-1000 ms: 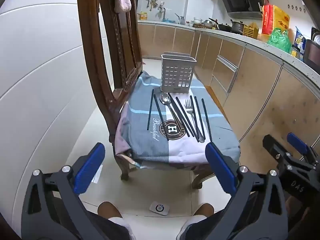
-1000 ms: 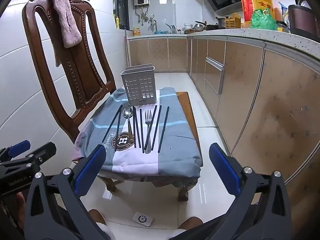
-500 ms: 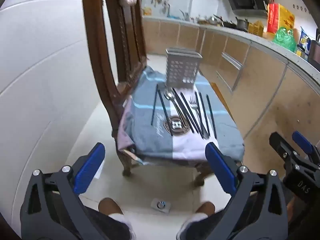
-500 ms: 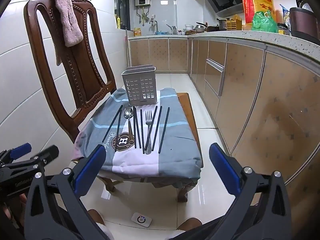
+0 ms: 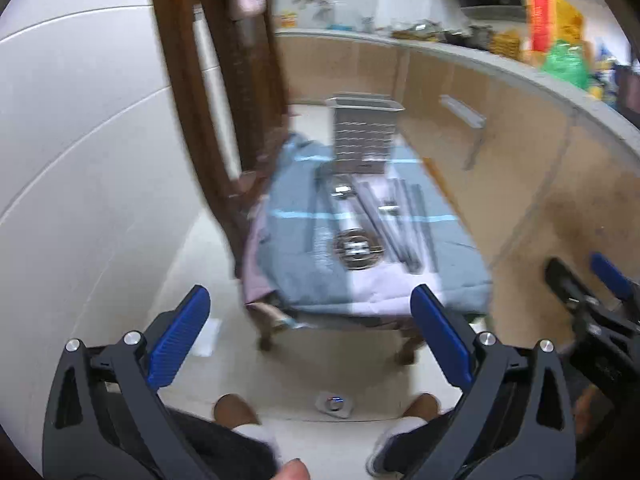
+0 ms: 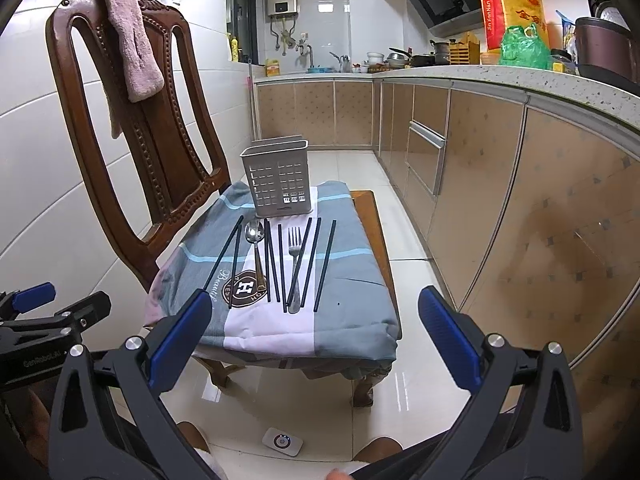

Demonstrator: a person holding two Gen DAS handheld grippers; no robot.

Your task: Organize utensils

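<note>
A grey slotted utensil holder (image 6: 278, 178) stands upright at the far end of a cloth-covered low table (image 6: 352, 320). In front of it lie several black chopsticks (image 6: 326, 266), a steel spoon (image 6: 255, 236) and a steel fork (image 6: 295, 254), side by side. My right gripper (image 6: 316, 330) hovers open before the table's near edge, holding nothing. My left gripper (image 5: 306, 332) is open too, above the floor short of the table; its view is motion-blurred, with the holder (image 5: 364, 136) and the utensils (image 5: 380, 220) smeared.
A carved wooden chair (image 6: 132, 128) with a pink towel (image 6: 128, 40) on its back stands left of the table. Kitchen cabinets (image 6: 480, 184) and a cluttered counter run along the right. A small white device (image 6: 282, 442) lies on the floor by the person's feet (image 6: 192, 438).
The left gripper has swung, so its view is now blurred and the table sits lower and nearer. The right gripper has barely moved. Both stay open.
</note>
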